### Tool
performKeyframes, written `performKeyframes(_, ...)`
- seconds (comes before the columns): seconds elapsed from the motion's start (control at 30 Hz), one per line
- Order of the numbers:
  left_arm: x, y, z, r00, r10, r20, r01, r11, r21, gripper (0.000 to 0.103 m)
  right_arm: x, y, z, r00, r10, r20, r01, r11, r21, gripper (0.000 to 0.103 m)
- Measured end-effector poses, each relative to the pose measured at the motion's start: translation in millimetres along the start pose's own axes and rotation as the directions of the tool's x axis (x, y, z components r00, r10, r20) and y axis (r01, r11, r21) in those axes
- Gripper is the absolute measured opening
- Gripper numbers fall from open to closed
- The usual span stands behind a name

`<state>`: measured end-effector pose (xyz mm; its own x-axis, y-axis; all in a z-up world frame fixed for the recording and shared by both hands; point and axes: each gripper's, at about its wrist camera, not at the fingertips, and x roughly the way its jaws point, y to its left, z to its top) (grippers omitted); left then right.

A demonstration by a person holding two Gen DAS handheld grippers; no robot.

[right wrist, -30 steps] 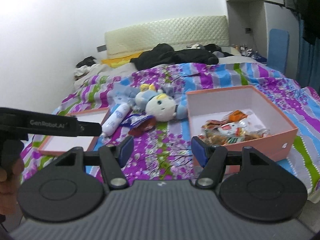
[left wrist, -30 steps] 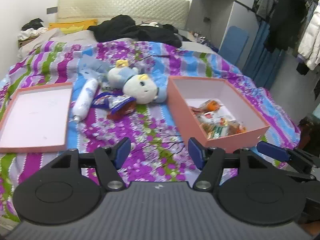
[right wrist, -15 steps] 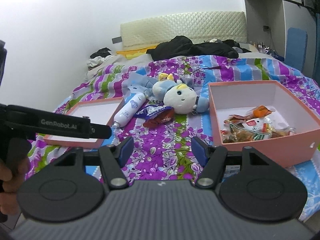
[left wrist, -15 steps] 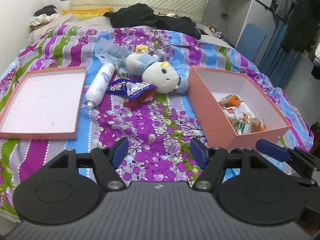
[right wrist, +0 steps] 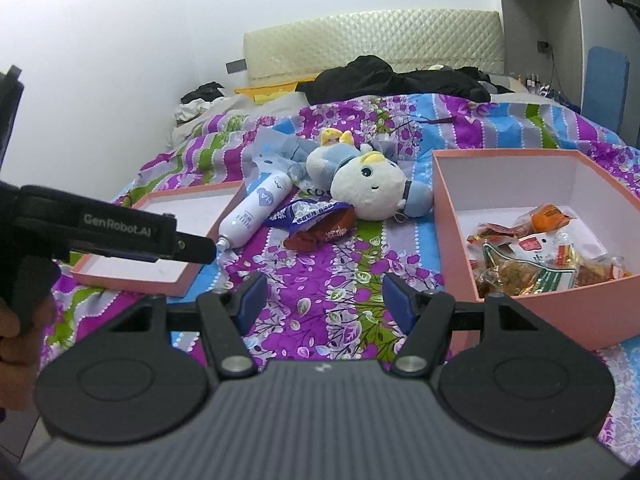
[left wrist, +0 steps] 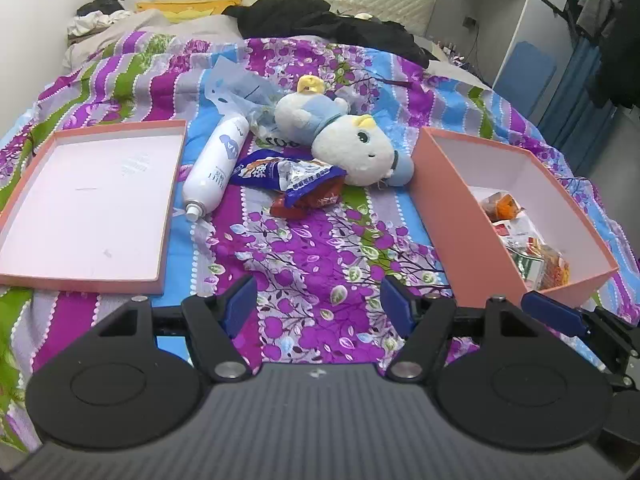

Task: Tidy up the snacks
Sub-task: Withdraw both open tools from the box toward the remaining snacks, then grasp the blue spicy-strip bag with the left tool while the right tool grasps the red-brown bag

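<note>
- Left wrist view: left gripper stood part open, empty, above the floral bedspread; loose snack packets lay between white bottle and plush toy; pink box sat to the right.
- Right wrist view: right gripper gaped, jaws just widened, nothing between; more snacks rested inside pink box; box lid lay left.

On the bed: one deep pink box on the right, one shallow pink lid on the left, one white bottle, one plush toy, and two loose snack packets between them. Several more packets fill the box; their count is unclear.
</note>
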<state>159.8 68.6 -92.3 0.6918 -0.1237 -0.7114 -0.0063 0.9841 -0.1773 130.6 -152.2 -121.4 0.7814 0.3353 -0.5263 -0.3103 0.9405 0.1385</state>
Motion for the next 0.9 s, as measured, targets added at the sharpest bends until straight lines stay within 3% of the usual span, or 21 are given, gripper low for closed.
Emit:
performKeyframes(0.2,34,11,13,1.000,0.000,-0.023,0.000,1.000,0.003,0.073,33,1,1,0.999,0.013,-0.030,-0.013,1.000,0.004,0.073)
performKeyframes(0.27,48,16,17,1.000,0.005,-0.026,-0.005,1.000,0.000,0.073,46,3,-1,0.999,0.016,-0.036,-0.016,1.000,-0.003,0.092)
performKeyframes(0.3,56,19,20,0.999,0.013,-0.029,-0.014,1.000,-0.002,0.073,53,3,-1,0.999,0.021,-0.042,-0.021,1.000,-0.004,0.094)
performKeyframes(0.5,97,33,39,1.000,0.008,-0.019,-0.008,1.000,0.023,0.073,94,2,-4,0.998,0.048,-0.046,-0.049,0.999,-0.006,0.094)
performKeyframes(0.63,127,46,57,1.000,-0.009,-0.013,0.009,1.000,-0.003,0.082,127,-4,-4,0.997,0.059,-0.054,-0.058,0.998,0.015,0.094)
performKeyframes(0.8,168,62,78,0.996,-0.083,-0.045,0.081,0.996,-0.049,0.083,166,-4,-4,0.998,0.051,-0.043,-0.052,0.998,-0.027,0.094)
performKeyframes(0.9,192,73,87,0.987,-0.145,-0.066,0.135,0.982,-0.131,0.083,186,-1,-2,0.999,0.046,-0.026,-0.048,0.994,-0.094,0.094)
